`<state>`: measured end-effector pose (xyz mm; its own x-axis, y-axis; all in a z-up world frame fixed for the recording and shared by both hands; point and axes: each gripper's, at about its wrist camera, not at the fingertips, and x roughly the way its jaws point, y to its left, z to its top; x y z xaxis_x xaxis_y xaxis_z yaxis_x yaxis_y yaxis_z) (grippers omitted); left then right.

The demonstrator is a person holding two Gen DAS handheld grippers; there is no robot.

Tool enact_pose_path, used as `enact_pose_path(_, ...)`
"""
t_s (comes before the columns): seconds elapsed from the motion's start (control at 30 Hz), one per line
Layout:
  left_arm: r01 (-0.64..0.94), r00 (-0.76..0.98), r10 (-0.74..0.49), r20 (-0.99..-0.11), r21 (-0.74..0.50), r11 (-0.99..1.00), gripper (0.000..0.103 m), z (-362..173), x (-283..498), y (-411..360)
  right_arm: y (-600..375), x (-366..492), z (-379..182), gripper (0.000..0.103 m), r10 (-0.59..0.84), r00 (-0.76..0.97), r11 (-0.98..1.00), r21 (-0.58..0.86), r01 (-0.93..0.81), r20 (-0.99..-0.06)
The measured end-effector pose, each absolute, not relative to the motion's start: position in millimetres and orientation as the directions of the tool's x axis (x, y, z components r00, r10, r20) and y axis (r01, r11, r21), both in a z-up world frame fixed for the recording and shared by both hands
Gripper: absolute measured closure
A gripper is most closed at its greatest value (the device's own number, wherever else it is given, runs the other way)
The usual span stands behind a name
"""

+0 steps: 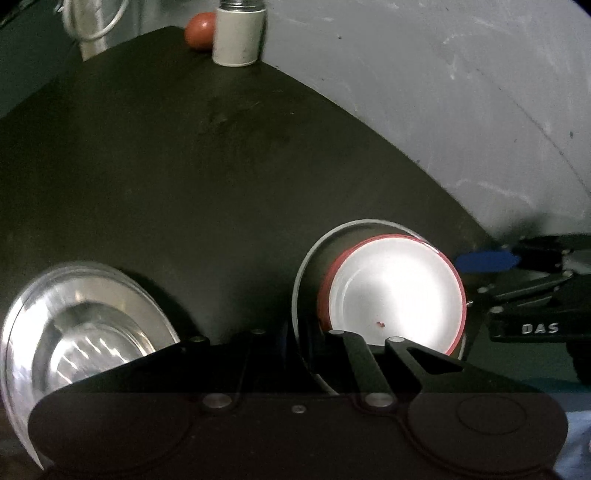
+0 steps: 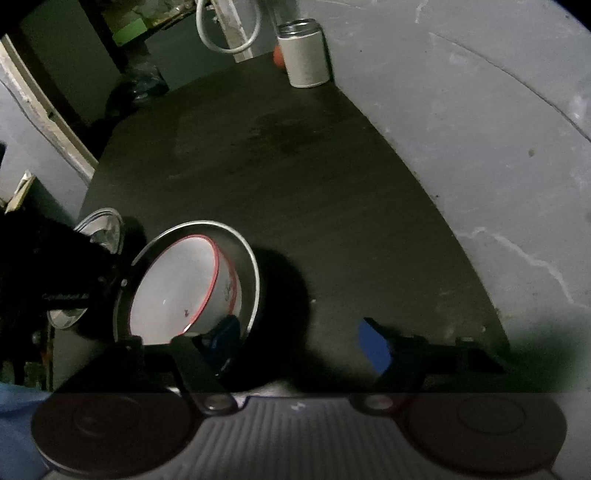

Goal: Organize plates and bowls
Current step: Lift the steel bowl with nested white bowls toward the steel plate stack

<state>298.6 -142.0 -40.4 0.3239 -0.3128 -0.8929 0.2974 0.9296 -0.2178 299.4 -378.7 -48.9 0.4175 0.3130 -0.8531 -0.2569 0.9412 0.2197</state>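
Observation:
A white bowl with a red rim [image 1: 399, 291] sits inside a larger steel bowl [image 1: 306, 266] on the dark table [image 1: 221, 166]. My left gripper [image 1: 291, 339] is shut on the steel bowl's near-left rim, and the pair looks tilted. In the right wrist view the steel bowl [image 2: 247, 258] holds the white bowl [image 2: 173, 288]. My right gripper [image 2: 301, 343] is open: one blue pad [image 2: 225, 339] is inside the steel bowl's wall, the other pad [image 2: 376, 347] stands well clear outside it. A shiny steel plate [image 1: 74, 317] lies to the left.
A white canister [image 1: 238, 35] and a red round fruit [image 1: 201, 31] stand at the table's far corner by the grey wall [image 1: 443, 110]. A looped cable [image 2: 225, 29] hangs behind. The table's left edge [image 2: 92, 173] drops toward the floor.

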Motion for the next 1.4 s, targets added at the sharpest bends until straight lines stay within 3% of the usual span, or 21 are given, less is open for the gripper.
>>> enact_pose_path(0.1,0.263,0.34,-0.338,-0.878,-0.256,0.93,0.095,-43,295,-138,-378,302,-48,0.043,0.305,0.408,0.942,0.212,-0.259,-0.86)
enact_pose_path(0.37,0.197,0.356,-0.39,-0.849,-0.34,0.92,0.091,-48,289,-127,-386,311,-53,0.045,0.336,0.338,0.939,0.284,-0.194,-0.879)
enact_pose_path(0.47,0.186,0.349,-0.406,-0.845,-0.362,0.913,0.09,-50,289,-124,-388,311,-55,0.055,0.362,0.326,0.931,0.322,-0.173,-0.873)
enact_pose_path(0.63,0.181,0.335,-0.43,-0.838,-0.391,0.903,0.092,-56,292,-119,-389,312,-54,0.082,0.412,0.312,0.911,0.385,-0.148,-0.856)
enact_pose_path(0.73,0.196,0.335,-0.436,-0.835,-0.391,0.899,0.092,-56,293,-119,-382,313,-54,0.091,0.41,0.304,0.912,0.379,-0.159,-0.86)
enact_pose_path(1.03,0.226,0.338,-0.453,-0.825,-0.396,0.89,0.092,-57,293,-118,-390,310,-60,0.086,0.42,0.31,0.902,0.429,-0.044,-0.853)
enact_pose_path(1.17,0.224,0.341,-0.453,-0.823,-0.397,0.89,0.093,-56,291,-117,-390,309,-62,0.092,0.425,0.316,0.897,0.442,-0.02,-0.848)
enact_pose_path(1.4,0.208,0.341,-0.456,-0.822,-0.407,0.89,0.094,-55,291,-112,-382,306,-59,0.093,0.402,0.318,0.907,0.422,-0.007,-0.858)
